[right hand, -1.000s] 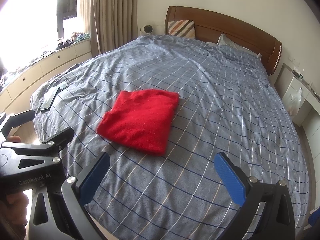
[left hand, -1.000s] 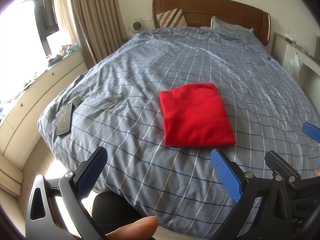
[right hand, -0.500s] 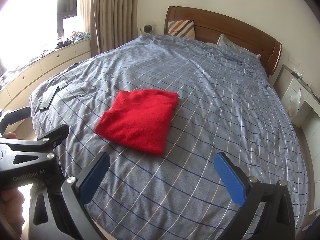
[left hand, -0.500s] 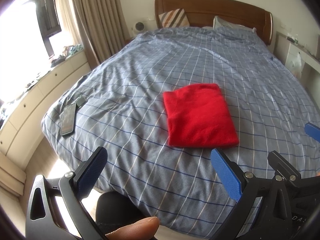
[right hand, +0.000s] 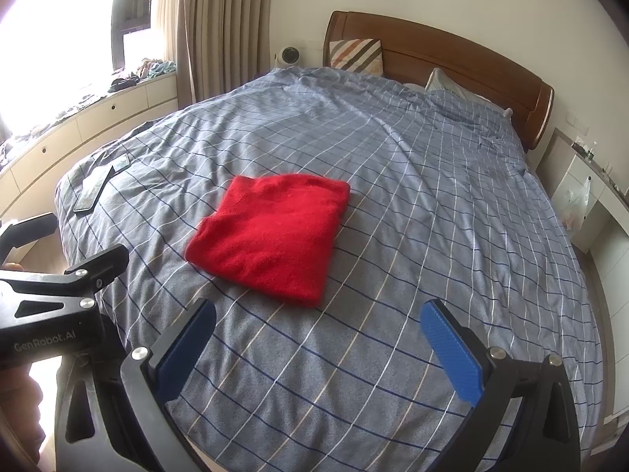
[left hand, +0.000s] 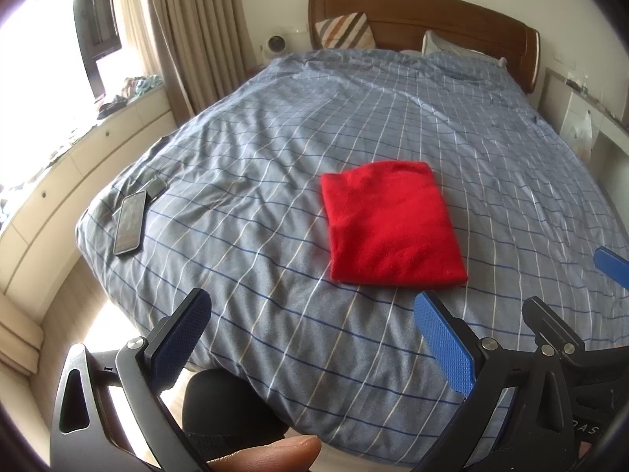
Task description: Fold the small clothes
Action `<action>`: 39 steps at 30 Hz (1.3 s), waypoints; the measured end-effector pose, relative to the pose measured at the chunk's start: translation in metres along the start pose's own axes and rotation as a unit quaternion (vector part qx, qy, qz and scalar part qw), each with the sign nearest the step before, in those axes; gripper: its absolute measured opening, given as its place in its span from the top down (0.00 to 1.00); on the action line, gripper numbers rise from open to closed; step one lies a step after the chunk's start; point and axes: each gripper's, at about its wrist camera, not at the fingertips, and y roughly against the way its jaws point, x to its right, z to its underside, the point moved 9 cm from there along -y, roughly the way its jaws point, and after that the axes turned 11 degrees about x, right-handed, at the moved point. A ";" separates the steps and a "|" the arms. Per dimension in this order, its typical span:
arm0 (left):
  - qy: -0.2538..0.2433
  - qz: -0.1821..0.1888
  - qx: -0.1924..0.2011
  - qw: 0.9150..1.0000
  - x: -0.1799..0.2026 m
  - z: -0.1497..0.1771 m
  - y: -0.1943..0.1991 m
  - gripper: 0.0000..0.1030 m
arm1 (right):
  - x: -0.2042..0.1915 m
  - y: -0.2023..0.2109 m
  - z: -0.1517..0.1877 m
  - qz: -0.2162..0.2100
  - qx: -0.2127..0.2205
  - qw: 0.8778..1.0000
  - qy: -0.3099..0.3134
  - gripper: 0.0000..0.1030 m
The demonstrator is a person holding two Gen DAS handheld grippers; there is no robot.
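A red garment [left hand: 391, 224] lies folded in a neat rectangle mid-bed [left hand: 275, 149], near the footboard edge; left claw [left hand: 310, 338] and right claw [right hand: 318, 348] hover spread apart, empty.

Folded garment [left hand: 391, 223] mid-bed [left hand: 275, 149], phone [left hand: 129, 227] left

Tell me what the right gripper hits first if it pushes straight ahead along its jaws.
Probably the checked duvet just short of the folded red garment; depth is unclear. The right gripper is open and empty.
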 end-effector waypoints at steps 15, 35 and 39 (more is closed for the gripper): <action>-0.001 -0.010 -0.003 1.000 -0.002 0.002 -0.003 0.00 | 0.001 -0.003 0.004 0.002 -0.015 1.000 -0.019 0.00; -0.009 0.004 0.003 1.000 0.006 -0.004 0.000 0.00 | 0.007 0.001 0.004 0.009 -0.018 0.999 -0.030 0.00; 0.002 0.028 0.004 1.000 0.009 -0.004 0.001 0.00 | 0.009 0.002 0.005 0.014 -0.018 0.999 -0.029 0.00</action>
